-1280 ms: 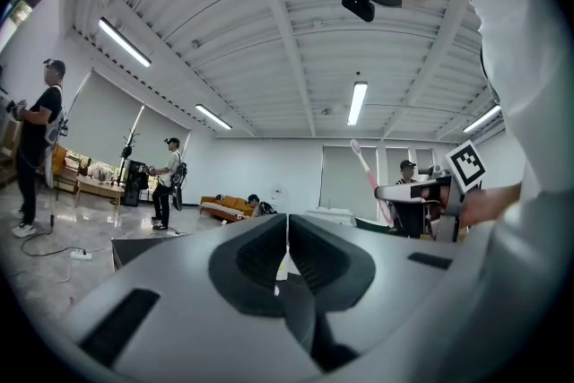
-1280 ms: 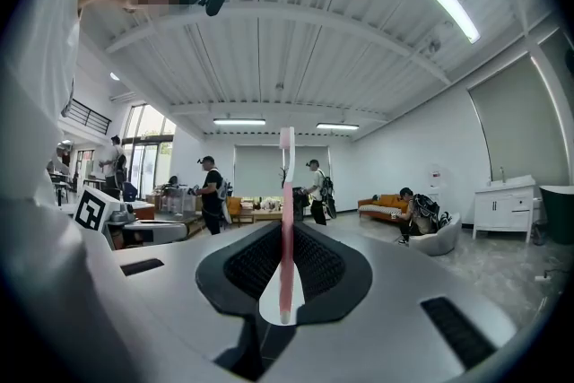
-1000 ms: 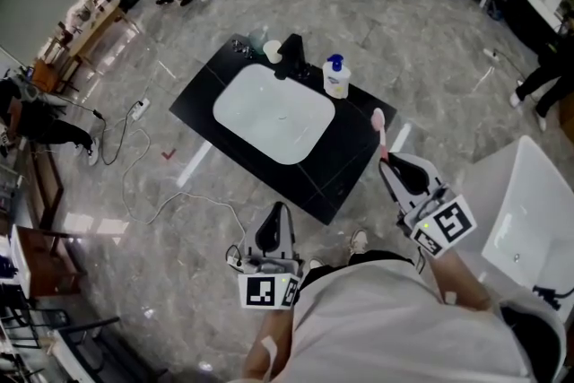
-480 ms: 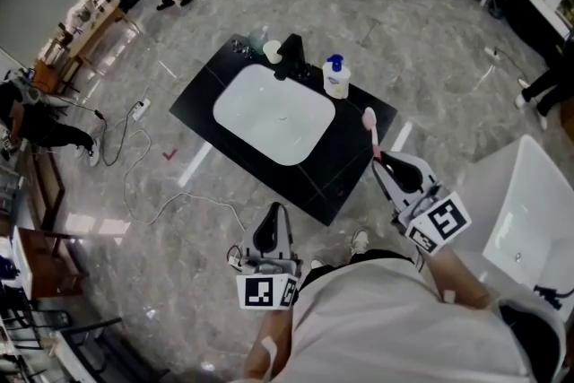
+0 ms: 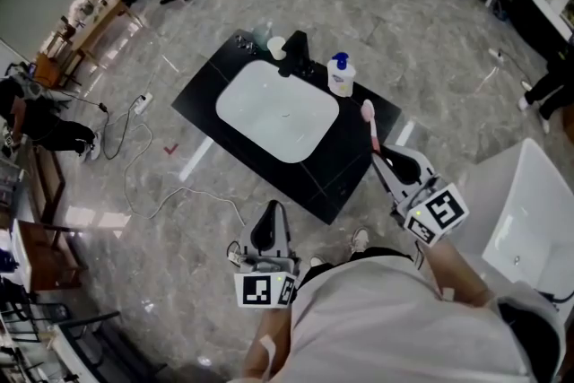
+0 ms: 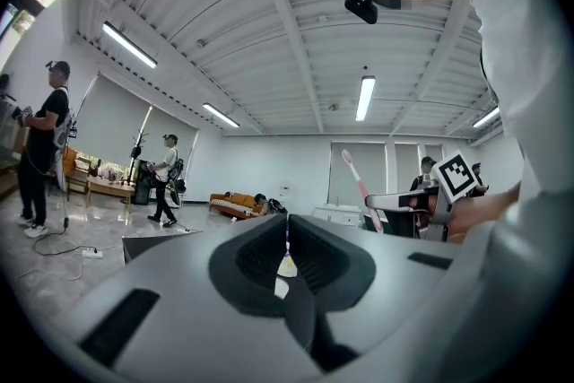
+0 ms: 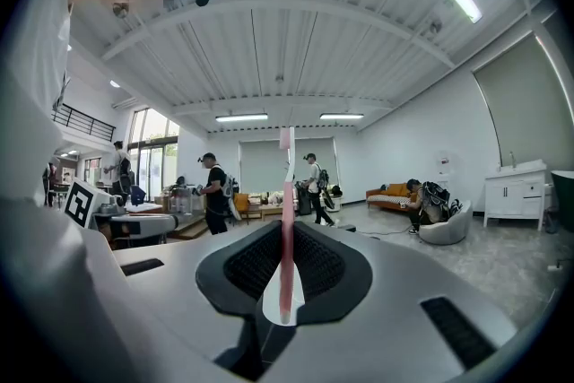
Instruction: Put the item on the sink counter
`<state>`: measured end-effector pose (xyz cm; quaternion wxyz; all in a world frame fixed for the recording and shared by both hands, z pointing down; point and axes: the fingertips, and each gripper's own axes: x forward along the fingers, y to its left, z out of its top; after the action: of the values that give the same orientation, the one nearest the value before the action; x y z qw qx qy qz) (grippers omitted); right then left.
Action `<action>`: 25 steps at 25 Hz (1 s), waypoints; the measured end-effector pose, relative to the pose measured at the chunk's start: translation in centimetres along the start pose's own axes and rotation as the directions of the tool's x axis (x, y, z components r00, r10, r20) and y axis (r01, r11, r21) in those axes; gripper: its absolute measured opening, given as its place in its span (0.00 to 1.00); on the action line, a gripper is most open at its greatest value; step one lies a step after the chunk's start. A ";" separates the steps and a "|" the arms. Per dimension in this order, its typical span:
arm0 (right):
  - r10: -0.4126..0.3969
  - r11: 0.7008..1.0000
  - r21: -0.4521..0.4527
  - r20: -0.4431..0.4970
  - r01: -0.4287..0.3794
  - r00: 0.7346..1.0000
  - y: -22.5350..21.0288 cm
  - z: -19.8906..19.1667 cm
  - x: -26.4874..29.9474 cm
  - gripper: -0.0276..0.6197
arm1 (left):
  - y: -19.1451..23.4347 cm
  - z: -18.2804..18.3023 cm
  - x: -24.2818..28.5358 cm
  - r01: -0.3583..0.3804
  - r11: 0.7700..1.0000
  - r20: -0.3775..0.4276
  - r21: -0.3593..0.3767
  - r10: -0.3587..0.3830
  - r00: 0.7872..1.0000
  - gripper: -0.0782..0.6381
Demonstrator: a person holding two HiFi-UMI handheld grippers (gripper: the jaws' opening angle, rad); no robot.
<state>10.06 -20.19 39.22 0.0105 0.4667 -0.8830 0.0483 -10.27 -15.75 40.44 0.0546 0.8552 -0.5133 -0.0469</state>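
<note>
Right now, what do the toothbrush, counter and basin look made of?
Toothbrush: smooth pink and white, probably moulded plastic.
Counter: black with a slight sheen and faint seam lines; polished stone or tile, cannot tell which.
Basin: smooth, even white, likely glazed ceramic.

Counter (image 5: 345, 161) stands on the floor (image 5: 430, 58) ahead of the person, set cornerwise to them. Basin (image 5: 278, 112) is sunk in its middle. Faucet (image 5: 296, 54) is behind the basin at the far edge. Cup (image 5: 276, 47) is just left of the faucet and pump bottle (image 5: 340, 74) just right of it, both on the counter.

Right gripper (image 5: 386, 159) is at the counter's right corner. Toothbrush (image 5: 369, 123) is between its fingers (image 7: 327, 269), head up, near the pump bottle but apart from it.

Left gripper (image 5: 274, 213) is before the counter's near corner, over the floor and off the counter.

Cable (image 5: 193, 197) lies on the floor left of the counter, with a power strip (image 5: 141, 103) farther left.
</note>
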 end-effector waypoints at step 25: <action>0.055 0.998 0.028 -0.067 -0.053 0.996 -2.1 -3.6 3.2 0.14 | 0.8 0.2 -1.1 -0.102 0.995 0.000 0.010 0.102 0.995 0.13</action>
<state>9.86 -23.68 43.20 0.0332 0.4408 -0.8938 0.0757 -11.48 -15.17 40.42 0.0530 0.8282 -0.5564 -0.0414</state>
